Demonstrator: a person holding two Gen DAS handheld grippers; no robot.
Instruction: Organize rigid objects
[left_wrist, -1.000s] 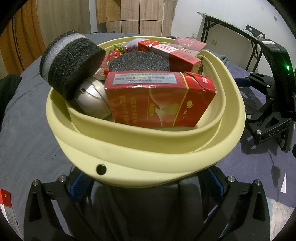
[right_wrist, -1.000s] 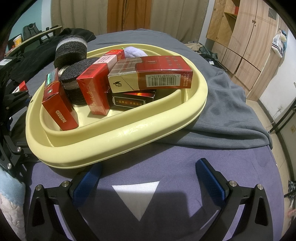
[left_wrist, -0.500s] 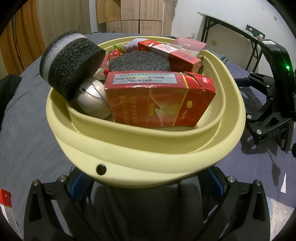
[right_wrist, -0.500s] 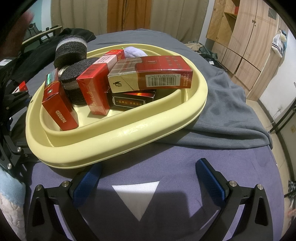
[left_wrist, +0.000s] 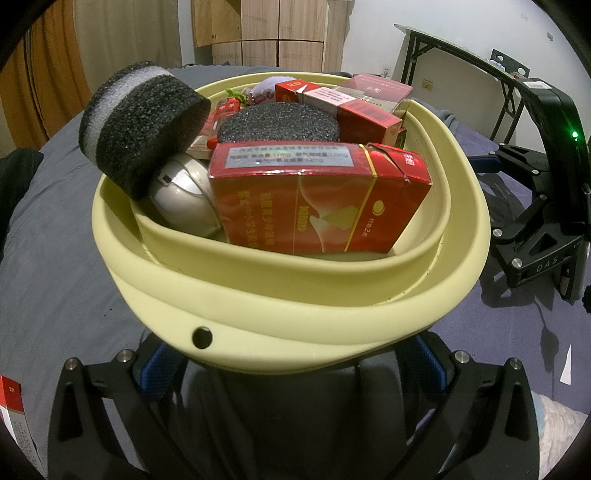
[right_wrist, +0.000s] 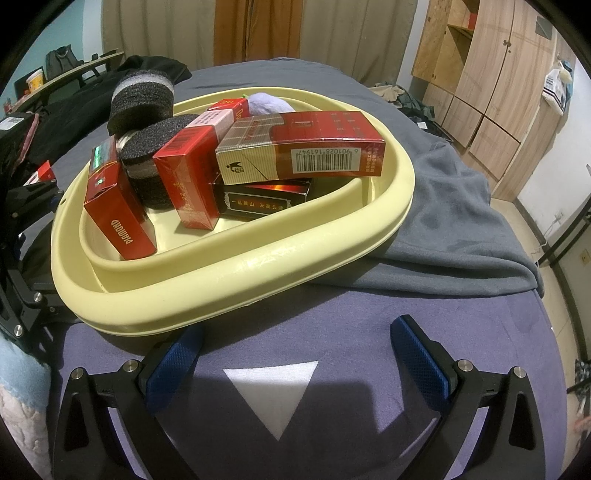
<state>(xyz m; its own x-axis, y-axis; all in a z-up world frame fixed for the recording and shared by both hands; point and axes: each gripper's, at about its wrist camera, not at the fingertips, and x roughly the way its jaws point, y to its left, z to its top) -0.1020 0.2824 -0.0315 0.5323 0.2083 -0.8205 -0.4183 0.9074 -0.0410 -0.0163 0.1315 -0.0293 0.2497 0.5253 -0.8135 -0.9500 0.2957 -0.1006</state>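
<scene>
Both grippers sit with fingers spread wide and nothing between them: the left gripper (left_wrist: 291, 363) has its blue pads tucked under the near rim of the yellow basin (left_wrist: 295, 317), while the right gripper (right_wrist: 295, 362) rests on the purple cloth (right_wrist: 461, 314) just short of the basin's other side, a white triangle (right_wrist: 271, 391) lying between its fingers. Judging by how full the basin is, the gathering step looks nearly done (one red box (left_wrist: 11, 413) lies loose at the cloth's left edge in the left view, and may be what remains). Reaching it would call for the left gripper to back out from under the rim first. Inside the basin, a red carton (left_wrist: 317, 206) stands nearest the left fingers, with a silver mouse (left_wrist: 181, 195) and a foam roll (left_wrist: 140, 125) beside it; further cartons are stacked toward the far rim, the top one (right_wrist: 299, 147) lying flat across the others.
</scene>
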